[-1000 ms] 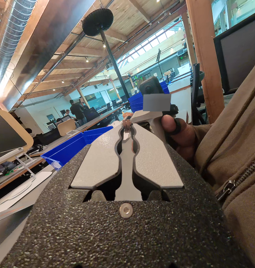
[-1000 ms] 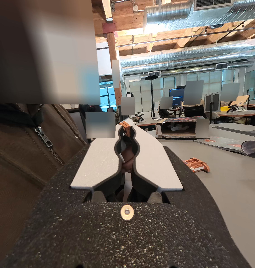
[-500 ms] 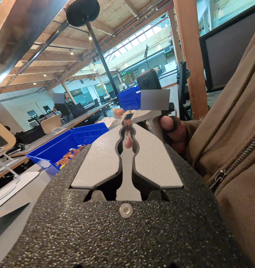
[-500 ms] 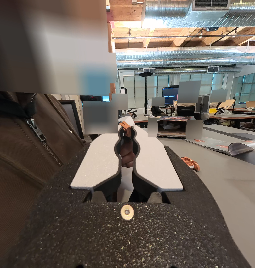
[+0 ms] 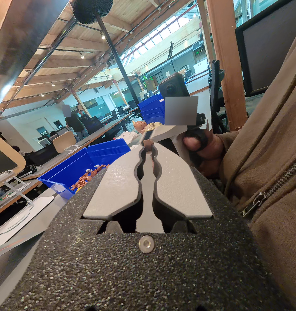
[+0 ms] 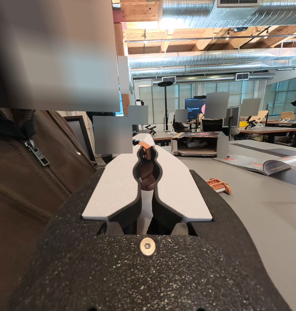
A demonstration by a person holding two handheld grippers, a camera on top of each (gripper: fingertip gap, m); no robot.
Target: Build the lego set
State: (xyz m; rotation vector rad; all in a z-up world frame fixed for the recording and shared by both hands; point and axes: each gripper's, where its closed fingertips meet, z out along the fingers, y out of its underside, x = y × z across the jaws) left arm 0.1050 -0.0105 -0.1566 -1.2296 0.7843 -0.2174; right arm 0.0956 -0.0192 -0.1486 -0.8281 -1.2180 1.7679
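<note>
Tilted lower than a second ago, the left wrist view now takes in more of the blue bin (image 5: 80, 161) and the loose brown and orange pieces (image 5: 86, 178) heaped inside it, while the two grippers remain raised together in front of the person's brown zipped jacket (image 5: 270, 168).

Left gripper (image 5: 148, 145), jaws clamped on a small brown lego piece (image 5: 148, 143), meets the tips of the right gripper (image 5: 149, 136), which reaches in from the right side of that view with a hand (image 5: 202, 146) wrapped round its grip and a black camera (image 5: 173, 87) mounted above. The two tips touch at the brick; whether the parts are joined cannot be told.

Seen from the right wrist view, the right gripper (image 6: 147, 152) has its jaws pinched on an orange-brown lego brick (image 6: 146, 151), held up off the grey table (image 6: 244, 218). A partly built orange-brown lego assembly (image 6: 217, 185) lies on the table to the right of the gripper, near its front edge. An open instruction booklet (image 6: 261, 163) lies farther back toward the table's right side, and an opened cardboard box (image 6: 194, 143) stands at the far edge. Office desks, monitors and silver ceiling ducts fill the background.
</note>
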